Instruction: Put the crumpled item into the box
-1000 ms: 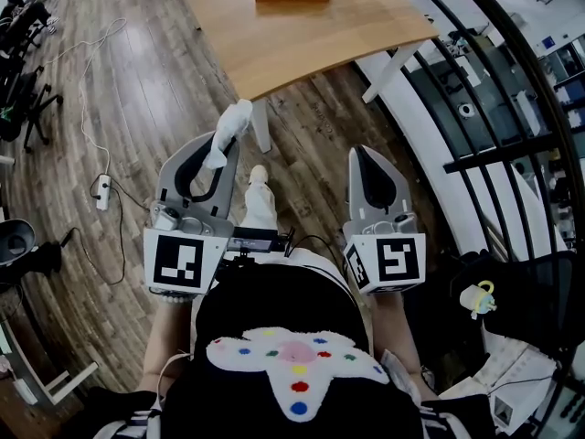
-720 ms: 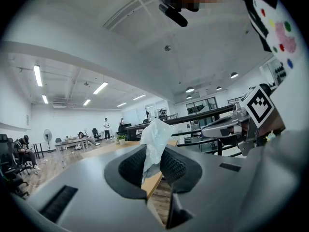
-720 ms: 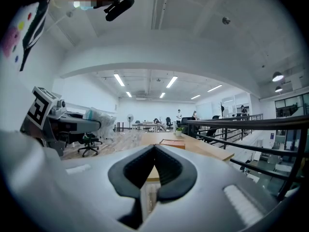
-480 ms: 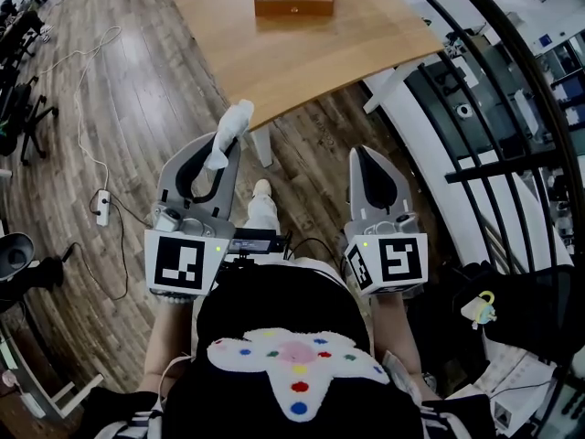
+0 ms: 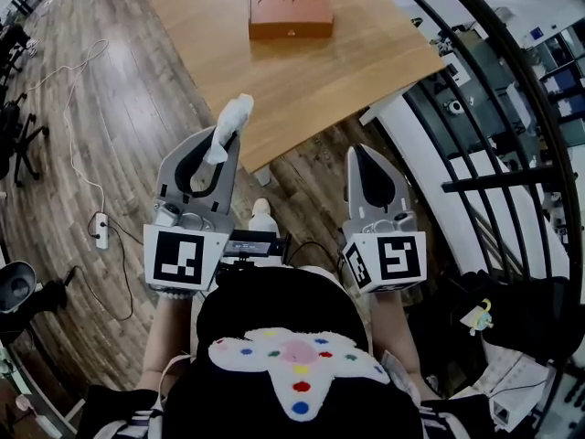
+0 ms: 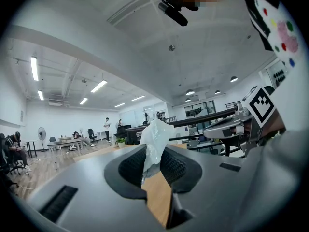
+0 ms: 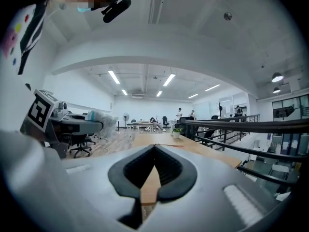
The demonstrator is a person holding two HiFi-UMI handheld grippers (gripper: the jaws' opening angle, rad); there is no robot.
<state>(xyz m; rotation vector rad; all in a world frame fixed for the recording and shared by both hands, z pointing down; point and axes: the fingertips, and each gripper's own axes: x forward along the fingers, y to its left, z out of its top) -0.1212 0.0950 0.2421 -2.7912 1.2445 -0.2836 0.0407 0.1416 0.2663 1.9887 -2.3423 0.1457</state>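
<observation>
- Far left: a white cable w/ a power strip point(image 5: 101, 231) is laid on the floor point(image 5: 137, 108), which is made of dark, streaky wood planks.
- L side: the left gripper point(image 5: 230, 140) is held out in front of the torso, approx. level, and pointed toward the table edge. It has a smooth grey shell and black ribbed pads. Its cube point(image 5: 186, 259) is marked w/ a black-and-white square pattern.
- Its jaws are clamped on the crumpled item point(image 5: 233, 117), which is white, thin, creased and paper-like. It is pinched low down, and the rest stands up above the tips.
- Centre: the table point(image 5: 302, 80) is topped w/ smooth light wood and has a rounded edge.
- The box point(image 5: 290, 16) is set on the table's far part, well apart from the item. It is orange-brown, flat and rectangular, w/ two round outlines on top and a small fitting at the front.
- R side: the right gripper point(image 5: 359, 152) is held parallel to the left one, approx. level. Its jaws are pressed together at the tips w/ nothing b/w them. It has the same grey shell and a similarly patterned cube point(image 5: 388, 262).
- Far right: a railing point(image 5: 494, 179) of dark metal bars is seen.
</observation>
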